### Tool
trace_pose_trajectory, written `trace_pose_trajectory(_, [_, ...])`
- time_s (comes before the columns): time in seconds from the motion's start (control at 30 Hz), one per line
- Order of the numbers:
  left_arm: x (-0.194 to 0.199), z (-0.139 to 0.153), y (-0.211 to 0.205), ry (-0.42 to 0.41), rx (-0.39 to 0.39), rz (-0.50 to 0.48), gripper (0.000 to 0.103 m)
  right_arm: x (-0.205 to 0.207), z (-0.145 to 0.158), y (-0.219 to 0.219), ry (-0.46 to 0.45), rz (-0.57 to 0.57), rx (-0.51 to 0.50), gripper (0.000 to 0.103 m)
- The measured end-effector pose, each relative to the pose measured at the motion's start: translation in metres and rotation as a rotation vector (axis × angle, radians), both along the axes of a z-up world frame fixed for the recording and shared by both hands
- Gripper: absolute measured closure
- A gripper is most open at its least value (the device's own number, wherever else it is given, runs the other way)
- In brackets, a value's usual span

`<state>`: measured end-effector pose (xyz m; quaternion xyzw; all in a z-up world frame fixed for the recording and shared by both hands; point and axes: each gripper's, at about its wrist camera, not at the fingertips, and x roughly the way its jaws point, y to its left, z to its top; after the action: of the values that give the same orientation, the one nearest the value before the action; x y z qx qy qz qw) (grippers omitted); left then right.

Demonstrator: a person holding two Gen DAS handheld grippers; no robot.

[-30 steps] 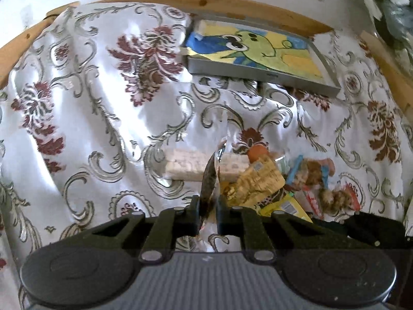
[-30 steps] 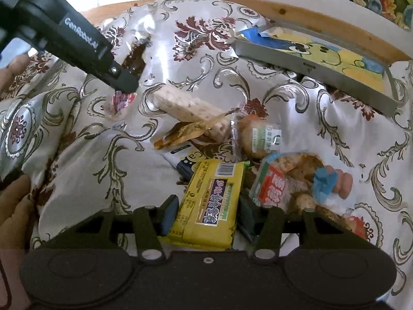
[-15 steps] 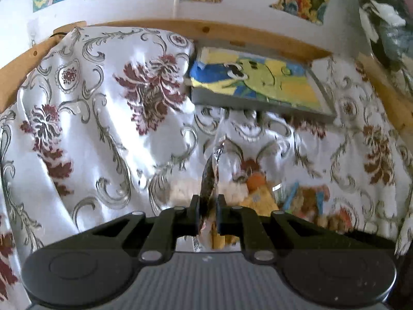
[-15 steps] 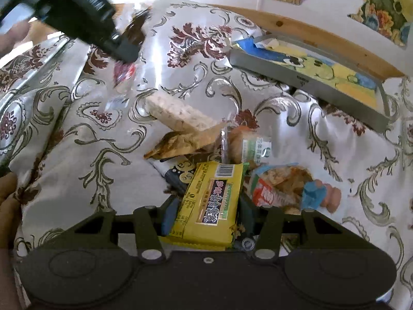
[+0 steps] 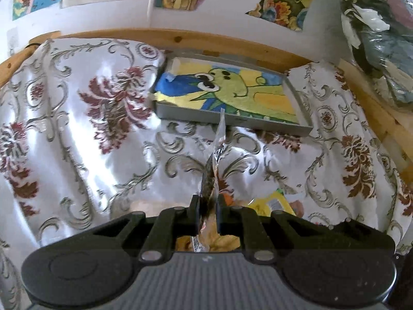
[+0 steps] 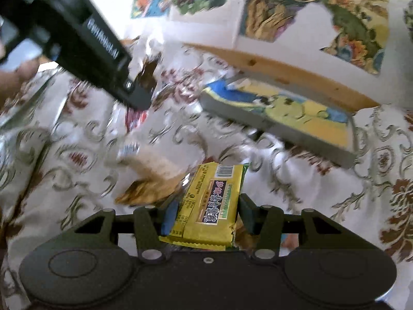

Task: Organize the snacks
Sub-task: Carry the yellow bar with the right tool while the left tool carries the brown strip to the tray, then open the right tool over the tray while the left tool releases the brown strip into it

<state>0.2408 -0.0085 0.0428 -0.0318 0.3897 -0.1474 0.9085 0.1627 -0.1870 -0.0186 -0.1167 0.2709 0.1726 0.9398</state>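
Note:
My left gripper [image 5: 207,204] is shut on a clear snack packet [image 5: 214,160] with dark contents, seen edge-on and held above the patterned cloth. From the right wrist view the left gripper [image 6: 140,99] hangs at upper left with that clear snack packet [image 6: 148,73] dangling from it. My right gripper [image 6: 206,211] is shut on a yellow snack pack [image 6: 213,201] with a barcode, lifted off the cloth. A grey tray [image 5: 232,118] [image 6: 258,121] lined with a green cartoon picture lies at the back. A pale wafer bar [image 6: 152,162] and a brown wrapper [image 6: 144,193] stay on the cloth.
A floral cloth [image 5: 77,134] covers the surface, with a wooden rail [image 5: 232,44] behind it and posters on the wall. Bagged clutter [image 5: 379,31] sits at the upper right. More snacks [image 5: 278,201] peek out just past my left fingers. A hand [image 6: 18,77] shows at the left edge.
Both grippers have risen from the snack pile and tilted toward the tray, each carrying its packet; the pile has dropped low in both views.

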Motion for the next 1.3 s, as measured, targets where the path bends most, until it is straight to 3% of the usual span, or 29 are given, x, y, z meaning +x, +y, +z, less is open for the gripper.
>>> trace_pose_trajectory(0.33, [0.038, 0.013, -0.038, -0.06, -0.009, -0.02, 0.091, 0.047, 0.034, -0.031, -0.163, -0.086, 0.054, 0.051])
trace_pose_trajectory(0.57, [0.087, 0.024, -0.073, -0.155, -0.023, -0.022, 0.091, 0.117, 0.053, -0.061, -0.281, -0.203, 0.157, 0.051])
trace_pose_trajectory(0.8, [0.142, 0.03, -0.111, -0.24, -0.055, -0.016, 0.091, 0.173, 0.054, -0.102, -0.353, -0.309, 0.22, 0.051])
trace_pose_trajectory(0.97, [0.182, 0.02, -0.137, -0.224, -0.098, -0.02, 0.091, 0.204, 0.043, -0.124, -0.352, -0.367, 0.237, 0.051])
trace_pose_trajectory(1.23, [0.223, -0.017, -0.163, -0.104, -0.084, -0.059, 0.091, 0.233, 0.003, -0.138, -0.245, -0.393, 0.226, 0.052])
trace_pose_trajectory(1.27, [0.226, -0.02, -0.165, -0.091, -0.08, -0.066, 0.091, 0.236, -0.001, -0.139, -0.232, -0.396, 0.23, 0.054])
trace_pose_trajectory(1.3, [0.229, -0.022, -0.167, -0.083, -0.079, -0.068, 0.091, 0.239, -0.005, -0.14, -0.22, -0.4, 0.236, 0.069])
